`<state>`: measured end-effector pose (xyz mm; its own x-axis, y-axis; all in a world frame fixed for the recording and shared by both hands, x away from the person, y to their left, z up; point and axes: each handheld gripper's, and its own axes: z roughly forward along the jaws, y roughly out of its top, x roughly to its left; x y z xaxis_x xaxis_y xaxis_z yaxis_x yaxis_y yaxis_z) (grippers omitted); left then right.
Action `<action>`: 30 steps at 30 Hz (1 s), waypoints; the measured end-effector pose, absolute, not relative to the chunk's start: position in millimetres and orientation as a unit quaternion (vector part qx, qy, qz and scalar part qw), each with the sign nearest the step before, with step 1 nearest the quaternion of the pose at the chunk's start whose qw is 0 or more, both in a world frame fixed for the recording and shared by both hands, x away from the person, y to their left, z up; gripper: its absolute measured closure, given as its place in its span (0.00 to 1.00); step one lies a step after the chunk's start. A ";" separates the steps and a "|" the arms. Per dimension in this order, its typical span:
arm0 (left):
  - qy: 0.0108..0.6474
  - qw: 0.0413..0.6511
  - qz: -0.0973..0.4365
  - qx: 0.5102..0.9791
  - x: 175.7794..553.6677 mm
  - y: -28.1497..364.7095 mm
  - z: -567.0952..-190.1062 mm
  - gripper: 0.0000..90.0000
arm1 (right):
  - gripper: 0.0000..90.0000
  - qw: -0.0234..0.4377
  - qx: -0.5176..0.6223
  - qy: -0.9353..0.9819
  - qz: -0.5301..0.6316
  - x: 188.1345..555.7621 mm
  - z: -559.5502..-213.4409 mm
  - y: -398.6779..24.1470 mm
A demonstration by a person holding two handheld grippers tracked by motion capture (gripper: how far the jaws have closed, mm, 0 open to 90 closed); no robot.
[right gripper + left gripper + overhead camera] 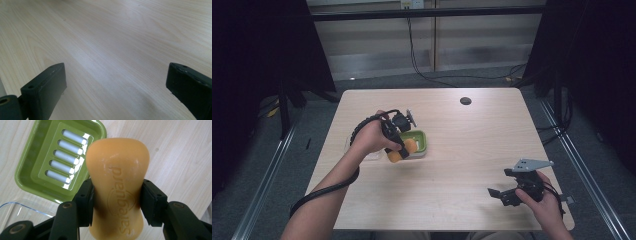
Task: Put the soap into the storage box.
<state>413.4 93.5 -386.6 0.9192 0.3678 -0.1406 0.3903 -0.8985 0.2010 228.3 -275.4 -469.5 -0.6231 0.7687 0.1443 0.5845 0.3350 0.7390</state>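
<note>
Clamping the orange soap bar (117, 187) between its pads, left gripper (117, 200); right gripper (115, 87) jaws apart

both grippers (398, 150) (501, 194) were black, with screwed jaw blocks; a ribbed black cable (327, 189) trailed from the left, a grey three-cornered plate (528, 164) topped the right.

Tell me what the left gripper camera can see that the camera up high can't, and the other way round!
The left gripper view alone shows the letters pressed into the orange soap and the white slats in the green soap dish. It also shows the pads pinching the soap's narrow waist.

The high view alone shows the right gripper, open near the table's front right corner, and a small dark disc at the far edge.

Both show the soap, the dish, a clear lid beside it, and the left gripper.
</note>
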 end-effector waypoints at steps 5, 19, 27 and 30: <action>0.190 0.106 -0.046 0.975 417.6 94.4 -385.2 0.56 | 0.03 0.116 0.418 0.809 0.396 228.2 -469.3 -274.8; 0.189 0.098 -0.046 0.976 425.4 92.8 -380.9 0.56 | 0.03 0.118 0.416 0.811 0.394 228.3 -469.6 -274.7; 0.187 0.102 -0.032 0.976 429.9 91.1 -382.2 0.56 | 0.03 0.119 0.416 0.811 0.393 227.8 -469.2 -274.5; 0.183 0.097 -0.031 0.978 432.3 90.4 -381.2 0.56 | 0.03 0.121 0.417 0.811 0.393 227.8 -469.0 -274.6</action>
